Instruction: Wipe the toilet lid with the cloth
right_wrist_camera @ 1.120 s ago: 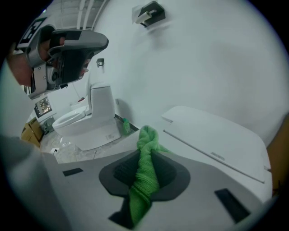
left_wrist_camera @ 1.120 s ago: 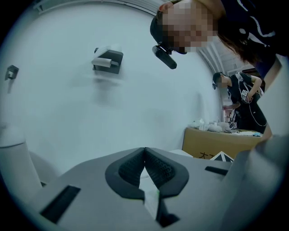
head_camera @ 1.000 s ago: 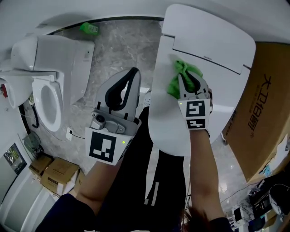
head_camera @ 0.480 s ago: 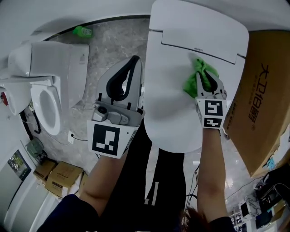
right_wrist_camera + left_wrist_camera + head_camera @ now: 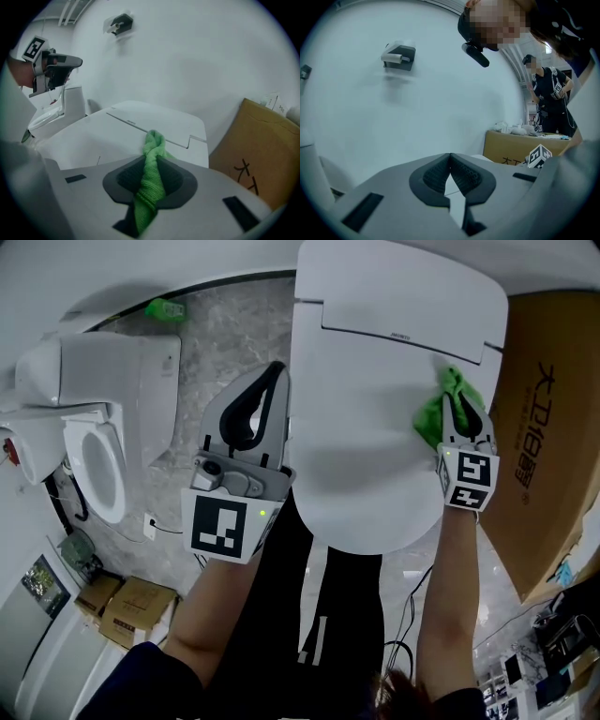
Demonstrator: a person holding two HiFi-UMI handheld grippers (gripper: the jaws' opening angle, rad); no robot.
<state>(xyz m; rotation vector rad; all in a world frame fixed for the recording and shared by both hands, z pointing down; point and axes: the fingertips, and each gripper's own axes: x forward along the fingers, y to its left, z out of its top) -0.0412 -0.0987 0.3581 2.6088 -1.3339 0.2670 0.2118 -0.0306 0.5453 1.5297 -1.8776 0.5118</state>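
while the right gripper [image 5: 459,401] pinches the green cloth [image 5: 433,416] tight, the cloth sits on the white toilet lid [image 5: 366,427], near its right edge and close to the back. the right gripper view shows the cloth squeezed between the two jaws, which the head view does not show well. the left gripper [image 5: 272,381] is held beside the lid's left edge, its jaws pressed together on nothing. only the left gripper view shows another person [image 5: 551,101] standing behind a brown box [image 5: 520,147].
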